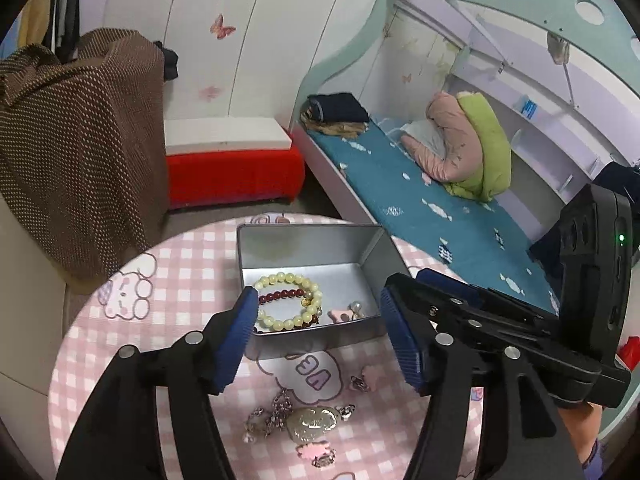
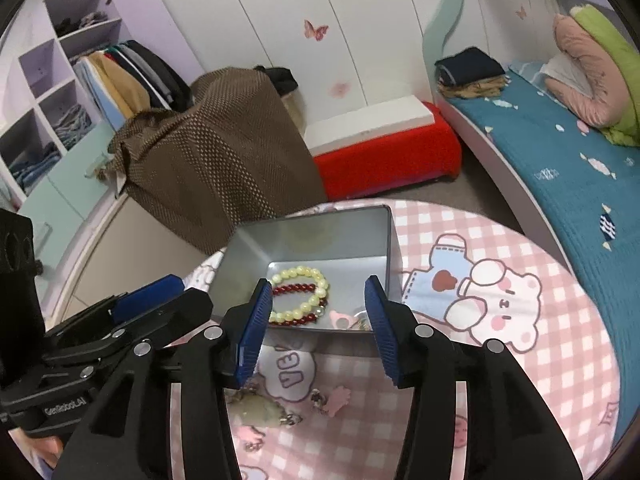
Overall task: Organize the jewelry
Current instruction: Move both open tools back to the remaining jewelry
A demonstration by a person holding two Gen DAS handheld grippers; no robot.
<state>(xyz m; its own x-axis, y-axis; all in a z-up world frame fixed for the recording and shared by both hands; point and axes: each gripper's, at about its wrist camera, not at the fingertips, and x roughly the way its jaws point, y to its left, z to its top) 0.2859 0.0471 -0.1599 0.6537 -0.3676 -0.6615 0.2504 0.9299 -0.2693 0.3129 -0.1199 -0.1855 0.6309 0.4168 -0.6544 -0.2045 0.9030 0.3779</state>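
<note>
Hovering above the counter [image 1: 168,280], both tongs stand released and hold nothing. The left tongs [image 1: 320,332] frame the near wall of the metal tin [image 1: 312,240]; the right tongs [image 2: 316,328] frame the same tin from the other side. Inside lie a pale bead bracelet [image 1: 290,300], a dark red bead bracelet [image 1: 282,295] and a pink charm [image 1: 340,315]. Nearer than the tin, below the tongs, a silver pendant necklace [image 1: 310,420] and two pink charms [image 1: 366,378] lie on the cloth.
</note>
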